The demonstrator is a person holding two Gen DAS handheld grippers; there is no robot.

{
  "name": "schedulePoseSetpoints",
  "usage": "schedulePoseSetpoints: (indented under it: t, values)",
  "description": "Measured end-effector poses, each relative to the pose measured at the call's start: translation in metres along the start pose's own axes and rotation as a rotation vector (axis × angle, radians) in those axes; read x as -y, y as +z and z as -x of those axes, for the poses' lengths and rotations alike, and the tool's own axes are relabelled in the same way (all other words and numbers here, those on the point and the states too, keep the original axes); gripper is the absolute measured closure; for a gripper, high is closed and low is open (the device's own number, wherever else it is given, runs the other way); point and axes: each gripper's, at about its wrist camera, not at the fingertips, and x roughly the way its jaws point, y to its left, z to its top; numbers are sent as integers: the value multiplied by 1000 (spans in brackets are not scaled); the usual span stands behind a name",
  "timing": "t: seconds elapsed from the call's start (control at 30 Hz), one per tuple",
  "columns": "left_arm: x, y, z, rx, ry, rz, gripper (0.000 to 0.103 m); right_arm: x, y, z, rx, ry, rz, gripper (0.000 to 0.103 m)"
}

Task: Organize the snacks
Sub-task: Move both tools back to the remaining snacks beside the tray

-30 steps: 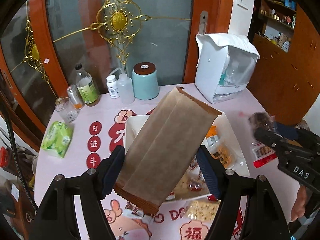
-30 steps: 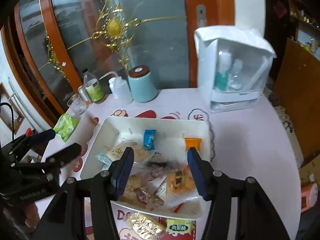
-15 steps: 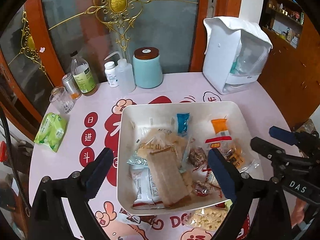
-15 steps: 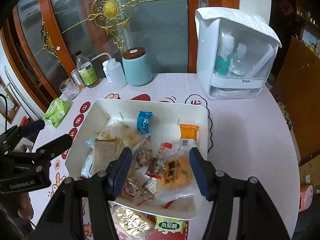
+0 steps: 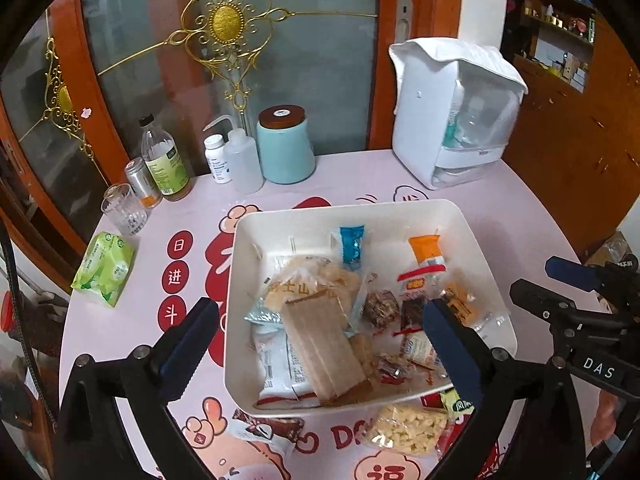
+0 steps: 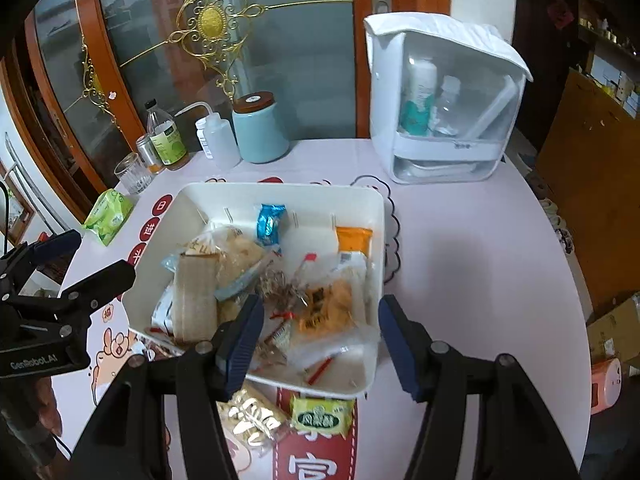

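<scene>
Several snacks outside the tray: I count about four packets lying loose on the table just beside the tray's near edge: a clear bag of pale puffed pieces (image 5: pixel 408 429), a dark-and-white wrapper (image 5: pixel 266 432), a gold foil packet (image 6: pixel 254 416) and a green-yellow packet (image 6: pixel 322 421). The gold packet may be the puffed bag seen from the other side; I cannot tell through the fisheye.
Snacks in the tray: a tan paper packet (image 5: pixel 320 350) lies flat on top of a heap of wrappers in the white tray (image 5: pixel 348 210), with a blue packet (image 5: pixel 353 245) and an orange packet (image 5: pixel 426 249) towards the far wall.
Left gripper (image 5: pixel 320 344): spread wide above the tray, holding nothing.
Right gripper (image 6: pixel 320 336): also spread and empty, hovering over the tray's near right corner.
Risk, crowding: both claws hang over the same tray, so I could knock one against the other when reaching down.
Risk, slippery film: the loose packets lie flat and shiny; a shallow pinch would likely skid off or catch two at once.
Risk, tray shove: a finger coming in low could push the tray towards the teal jar (image 5: pixel 285 146) and the bottles (image 5: pixel 165 162) behind it.
Risk, overflow: the heap is high at the near wall, so a dropped packet may slide back out.
</scene>
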Motion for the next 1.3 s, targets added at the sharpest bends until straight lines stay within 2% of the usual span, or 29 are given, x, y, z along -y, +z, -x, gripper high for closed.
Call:
schedulePoseSetpoints:
  t: [0.23, 0.3, 0.37, 0.63, 0.77, 0.97, 1.13, 1.3]
  values:
    - [15, -25, 8, -28, -45, -16, 2, 18, -34, 3, -18, -30, -30, 43]
    - [20, -36, 9, -40, -56, -15, 1, 23, -46, 0, -30, -33, -41, 34]
    - [23, -48, 9, -53, -66, -3, 1, 29, -58, -4, -42, -30, -60, 29]
    - [39, -107, -13, -148, -134, 43, 1, 48, -101, -36, -129, -15, -158, 29]
    - [46, -129, -34, -200, -116, 89, 1, 53, -114, -50, -153, -12, -181, 29]
    - [47, -147, -71, -266, -58, 241, 1, 58, -122, -63, -160, -6, -190, 29]
    - [49, -154, -96, -292, -5, 355, 1, 61, -128, -74, -179, 0, -191, 29]
    - [55, -152, -108, -286, 29, 402, 1, 64, -132, -81, -193, 3, -191, 29]
